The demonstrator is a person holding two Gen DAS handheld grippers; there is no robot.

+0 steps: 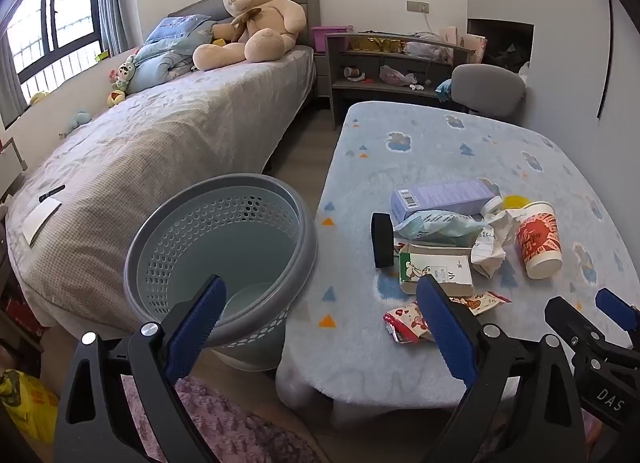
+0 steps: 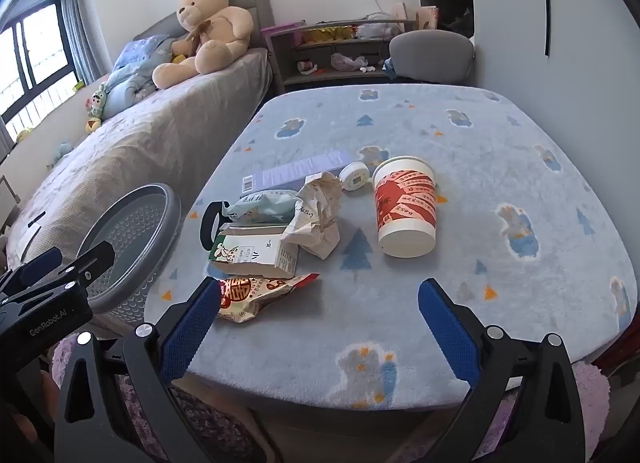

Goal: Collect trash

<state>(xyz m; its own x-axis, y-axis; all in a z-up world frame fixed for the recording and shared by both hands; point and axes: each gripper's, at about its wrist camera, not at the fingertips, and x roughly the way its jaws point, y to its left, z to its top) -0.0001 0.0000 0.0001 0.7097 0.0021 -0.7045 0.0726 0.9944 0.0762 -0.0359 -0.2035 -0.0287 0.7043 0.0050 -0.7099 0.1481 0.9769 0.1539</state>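
Two tongs spread empty, left tongs, right tongs, paper cup upside down, purple box lengthwise left-right.

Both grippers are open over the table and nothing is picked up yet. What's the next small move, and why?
Probably ease the right gripper down onto the red snack wrapper: it lies nearest, at the table's front edge, and the empty basket stands close by.

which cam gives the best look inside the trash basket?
Left wrist: the trash basket sits nearly centred, rim fully visible, perforated walls and empty bottom in view. The right wrist view shows the basket only obliquely at the left edge, partly behind the left gripper, bottom hidden.
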